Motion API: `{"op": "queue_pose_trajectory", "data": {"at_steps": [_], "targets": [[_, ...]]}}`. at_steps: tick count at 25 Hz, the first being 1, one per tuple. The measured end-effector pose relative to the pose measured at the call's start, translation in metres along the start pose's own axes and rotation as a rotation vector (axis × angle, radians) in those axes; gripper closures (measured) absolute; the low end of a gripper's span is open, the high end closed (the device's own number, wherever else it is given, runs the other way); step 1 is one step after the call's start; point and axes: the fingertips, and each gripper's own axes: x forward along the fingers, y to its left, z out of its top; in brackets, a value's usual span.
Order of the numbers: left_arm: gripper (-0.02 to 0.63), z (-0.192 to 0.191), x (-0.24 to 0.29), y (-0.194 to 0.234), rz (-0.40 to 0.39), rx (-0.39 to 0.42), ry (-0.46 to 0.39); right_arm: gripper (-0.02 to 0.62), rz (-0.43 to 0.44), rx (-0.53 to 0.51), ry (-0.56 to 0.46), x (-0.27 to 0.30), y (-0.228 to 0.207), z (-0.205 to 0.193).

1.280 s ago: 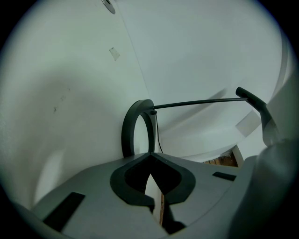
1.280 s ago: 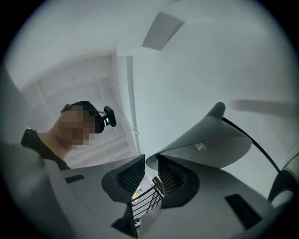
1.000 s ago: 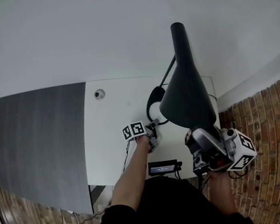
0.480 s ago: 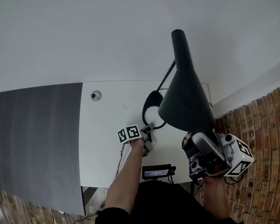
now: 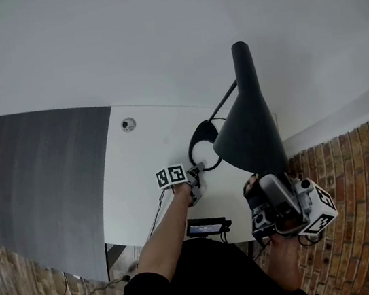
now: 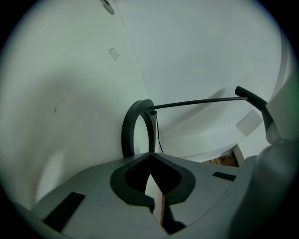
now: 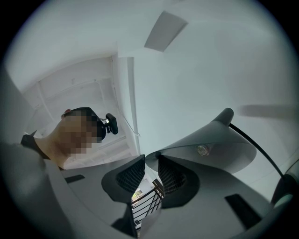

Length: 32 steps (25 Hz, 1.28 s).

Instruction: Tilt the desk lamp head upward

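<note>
A dark desk lamp stands on the white desk (image 5: 144, 177). Its cone-shaped head (image 5: 247, 130) is carried by a thin arm (image 6: 196, 102) that rises from a ring base (image 5: 202, 145). My right gripper (image 5: 265, 192) is shut on the lower rim of the lamp head (image 7: 205, 147); the rim edge sits between its pads (image 7: 152, 163) and the bulb (image 7: 202, 150) shows inside the shade. My left gripper (image 5: 194, 174) is low on the desk with its jaws shut, its tips (image 6: 149, 154) against the near edge of the ring base (image 6: 135, 128). Nothing shows between the tips.
A dark grey panel (image 5: 38, 179) adjoins the desk on the left. A round cable grommet (image 5: 128, 124) sits near the desk's back edge. A small device with a lit display (image 5: 207, 227) hangs at the front edge. Brick-patterned floor (image 5: 360, 220) lies to the right, and a white wall behind.
The view has shifted a little. The lamp head now covers less of the ring base. Both grippers keep the same places and states.
</note>
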Motion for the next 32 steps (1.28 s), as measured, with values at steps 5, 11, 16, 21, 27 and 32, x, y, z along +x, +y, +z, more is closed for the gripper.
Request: {"op": "queue_pose_trajectory", "data": {"at_steps": [5,11,16,21,27,32], "targets": [[0.597,0.0,0.0,0.0,-0.002,0.003,-0.002,0.503,-0.006,-0.004,0.001,0.001,0.001,-0.001],[0.597,0.001,0.0,0.0,0.001,0.003,-0.002,0.503,0.006,-0.009,-0.005,-0.001,0.002,-0.003],[0.597,0.001,0.0,-0.002,0.001,0.007,-0.002,0.503,0.002,-0.04,-0.004,0.0,0.003,0.0],[0.597,0.002,0.0,-0.001,0.003,0.013,-0.006,0.503,0.011,-0.059,-0.004,0.006,0.006,0.008],[0.597,0.002,-0.001,-0.003,0.008,0.012,-0.005,0.502,0.026,-0.078,-0.003,0.012,0.012,0.017],[0.597,0.002,0.0,-0.002,0.007,0.016,-0.006,0.503,0.028,-0.086,-0.008,0.016,0.012,0.023]]}}
